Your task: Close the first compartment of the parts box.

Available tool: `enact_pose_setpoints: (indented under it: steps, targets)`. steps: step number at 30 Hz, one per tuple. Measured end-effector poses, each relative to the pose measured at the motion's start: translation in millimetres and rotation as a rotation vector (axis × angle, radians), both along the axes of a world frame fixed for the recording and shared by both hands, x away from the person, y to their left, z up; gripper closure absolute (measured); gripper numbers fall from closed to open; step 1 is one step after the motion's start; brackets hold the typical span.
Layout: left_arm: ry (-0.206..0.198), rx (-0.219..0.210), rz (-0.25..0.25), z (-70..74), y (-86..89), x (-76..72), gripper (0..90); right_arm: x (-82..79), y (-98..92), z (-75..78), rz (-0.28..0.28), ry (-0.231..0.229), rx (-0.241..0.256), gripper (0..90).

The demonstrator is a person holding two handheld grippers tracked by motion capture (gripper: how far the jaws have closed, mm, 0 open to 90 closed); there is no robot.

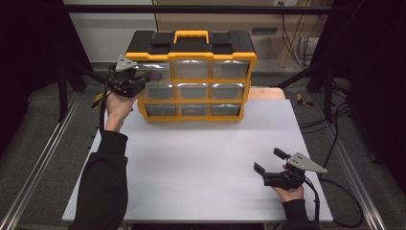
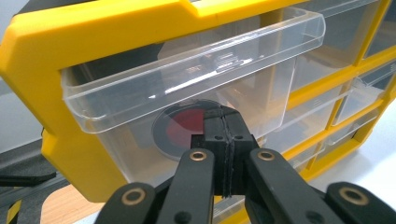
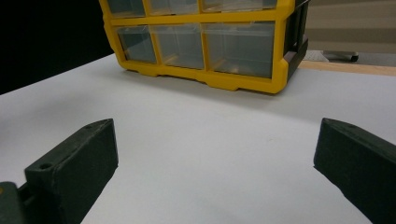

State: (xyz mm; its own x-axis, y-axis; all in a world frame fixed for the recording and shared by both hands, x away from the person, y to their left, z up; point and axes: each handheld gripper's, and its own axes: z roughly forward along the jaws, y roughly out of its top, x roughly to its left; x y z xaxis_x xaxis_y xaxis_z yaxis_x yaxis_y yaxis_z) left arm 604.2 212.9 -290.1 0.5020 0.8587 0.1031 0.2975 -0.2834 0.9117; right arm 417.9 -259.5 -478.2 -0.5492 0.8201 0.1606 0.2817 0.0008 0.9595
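A yellow and black organizer [image 1: 191, 48] with clear drawers stands at the back of the white table [image 1: 201, 163]. My left gripper [image 1: 142, 79] is at its left column, up against the top-left drawer [image 2: 187, 60]. In the left gripper view the jaws are pressed together, so the left gripper [image 2: 225, 117] is shut in front of the clear drawer wall. Behind that wall lies a round black disc with a red centre [image 2: 184, 125]. My right gripper [image 1: 268, 160] rests open near the table's front right, and its jaws [image 3: 217, 133] stand wide apart over bare table, facing the organizer [image 3: 243, 79].
A wooden surface [image 1: 268, 92] shows behind the white board at the right. Metal rails [image 1: 43, 158] run along both sides of the table, and cables [image 1: 344, 201] lie on the floor at the right. A sleeved left forearm [image 1: 103, 177] crosses the table's left part.
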Motion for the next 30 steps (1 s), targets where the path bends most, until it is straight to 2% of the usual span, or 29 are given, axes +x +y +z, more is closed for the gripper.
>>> enact_pose_setpoints:
  steps: [4, 16, 23, 30]
  targets:
    - [0.005, -0.016, 0.0, -1.6, 1.5, 2.4, 89.3, 0.0, -0.4, -0.1, 0.001, -0.004, -0.005, 0.3]
    - [-0.002, -0.014, 0.009, -4.7, 2.7, 9.0, 89.3, -0.1, -0.6, 0.1, -0.001, -0.001, 0.0, 0.3]
    - [-0.008, -0.013, 0.033, -7.5, 1.0, 12.2, 89.4, 0.0, -1.0, 0.1, -0.002, -0.002, 0.0, 0.3]
    - [0.003, -0.004, 0.04, -10.5, 1.0, 15.9, 89.4, -0.1, -1.0, 0.1, -0.002, -0.001, 0.001, 0.3]
